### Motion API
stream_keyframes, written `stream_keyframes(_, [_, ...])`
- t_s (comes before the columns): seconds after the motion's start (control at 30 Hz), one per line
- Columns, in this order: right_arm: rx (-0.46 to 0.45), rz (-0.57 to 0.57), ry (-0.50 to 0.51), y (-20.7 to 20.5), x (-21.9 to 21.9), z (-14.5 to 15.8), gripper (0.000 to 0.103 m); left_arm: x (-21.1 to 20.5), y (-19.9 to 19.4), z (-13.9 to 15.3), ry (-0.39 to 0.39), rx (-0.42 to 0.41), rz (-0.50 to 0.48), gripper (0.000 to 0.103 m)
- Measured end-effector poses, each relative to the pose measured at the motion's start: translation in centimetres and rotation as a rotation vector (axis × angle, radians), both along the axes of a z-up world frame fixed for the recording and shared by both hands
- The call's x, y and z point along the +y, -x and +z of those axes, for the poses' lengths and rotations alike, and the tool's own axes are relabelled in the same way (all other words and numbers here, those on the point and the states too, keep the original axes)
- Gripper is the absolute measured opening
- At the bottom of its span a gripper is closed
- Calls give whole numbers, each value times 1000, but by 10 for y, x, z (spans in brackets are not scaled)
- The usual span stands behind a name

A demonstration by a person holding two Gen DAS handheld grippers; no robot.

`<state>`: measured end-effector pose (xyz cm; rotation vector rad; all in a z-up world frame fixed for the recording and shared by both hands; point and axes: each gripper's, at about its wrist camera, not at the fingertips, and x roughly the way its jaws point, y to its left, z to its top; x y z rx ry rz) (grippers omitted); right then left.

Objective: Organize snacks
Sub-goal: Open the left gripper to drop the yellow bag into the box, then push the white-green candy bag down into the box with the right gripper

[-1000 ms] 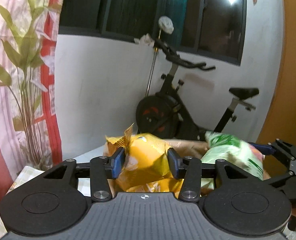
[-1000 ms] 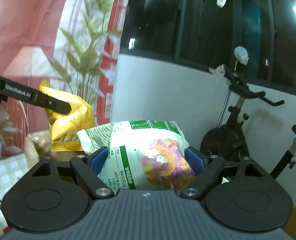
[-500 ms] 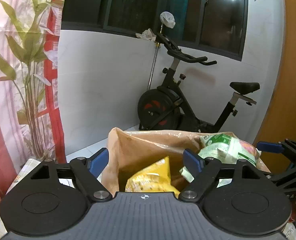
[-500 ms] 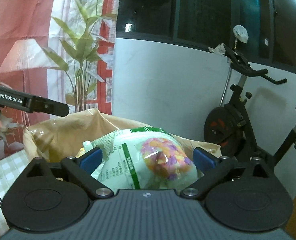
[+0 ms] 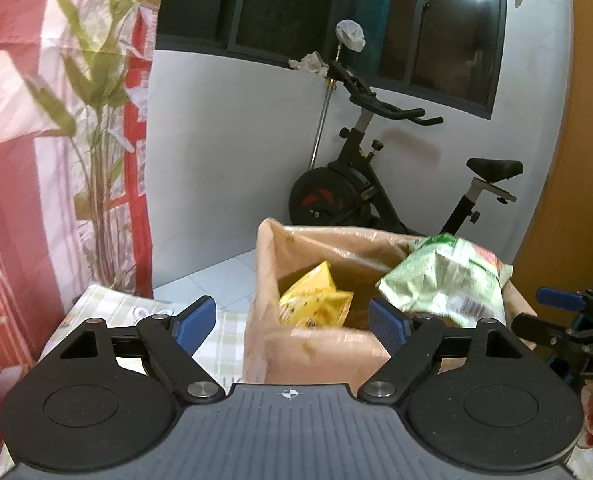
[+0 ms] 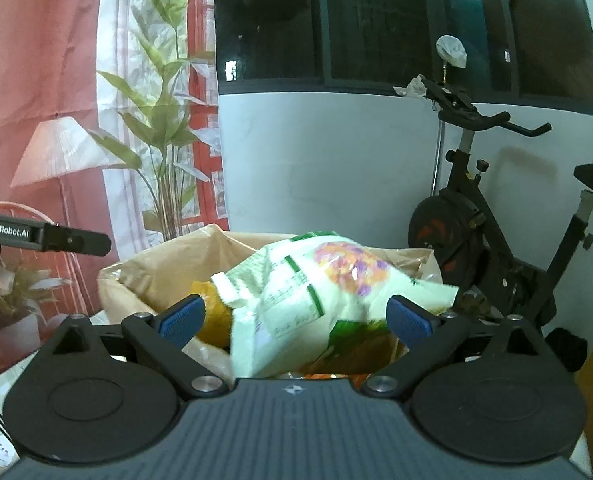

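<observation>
Brown paper forms the bag point(image 5: 316, 344) on our desk point(image 5: 108, 304), and both snacks sit inside it. We read "GenRobot.AI" on the left tool's arm in the right wrist view; the print on the green pack point(image 6: 316, 292) is too blurred to read. Our left tool point(image 5: 292, 320) is spread wide with nothing between its blue pads; its jaws have just been opening. The yellow pack point(image 5: 316, 296) lies low in the bag beyond it. Our right tool point(image 6: 296, 316) also stands apart, jaws just opened, the green pack between the pads but not pressed, leaning on the bag's rim. An exercise bike point(image 5: 360, 196) stands behind against a white wall. A curtain point(image 5: 56, 120) hangs left. Checked cloth shows bare left of the bag.
</observation>
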<state>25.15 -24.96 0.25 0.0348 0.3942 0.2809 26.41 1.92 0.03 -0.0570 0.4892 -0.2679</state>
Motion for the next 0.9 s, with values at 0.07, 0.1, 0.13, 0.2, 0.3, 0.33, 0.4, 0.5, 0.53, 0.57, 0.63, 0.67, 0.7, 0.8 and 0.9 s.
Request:
stream_keyframes(0.07, [-3,-5,-24,9,2,0,99,6,10,-4,4,6,0,85])
stream_keyframes(0.1, [-5,-7,-39,15,3,-1,99,9,16,-6,4,8,1,85])
stream_keyframes(0.13, [-8,-9,-50,21,4,-2,99,12,21,-9,2,12,3,85])
stream_keyframes(0.2, [-14,-10,-63,36,9,-8,99,17,30,-14,-2,19,9,85])
stream_keyframes(0.3, [-6,-18,-73,43,13,-14,99,24,41,-22,-13,29,20,85])
stream_keyframes(0.33, [-1,-22,-83,47,15,-17,99,26,43,-24,-17,32,24,85])
stream_keyframes(0.4, [11,-27,-99,53,18,-24,99,29,48,-30,-22,41,31,85])
stream_keyframes(0.5, [28,-31,-105,59,23,-32,99,34,54,-37,-8,56,38,85])
stream_keyframes(0.53, [33,-29,-100,61,25,-35,99,35,54,-39,0,62,39,85])
stream_keyframes(0.57, [35,-27,-94,63,27,-37,99,36,56,-41,7,66,38,85])
stream_keyframes(0.63, [34,-17,-84,64,29,-39,98,37,56,-43,14,73,38,85])
stream_keyframes(0.67, [31,-17,-79,63,30,-38,97,38,56,-44,17,74,38,85])
stream_keyframes(0.7, [25,-21,-74,62,29,-37,97,38,55,-45,20,74,38,85])
stream_keyframes(0.8, [-2,-38,-77,54,22,-24,96,37,55,-45,38,67,34,85])
stream_keyframes(0.9, [36,-62,-130,29,9,-12,96,36,54,-46,57,64,34,85])
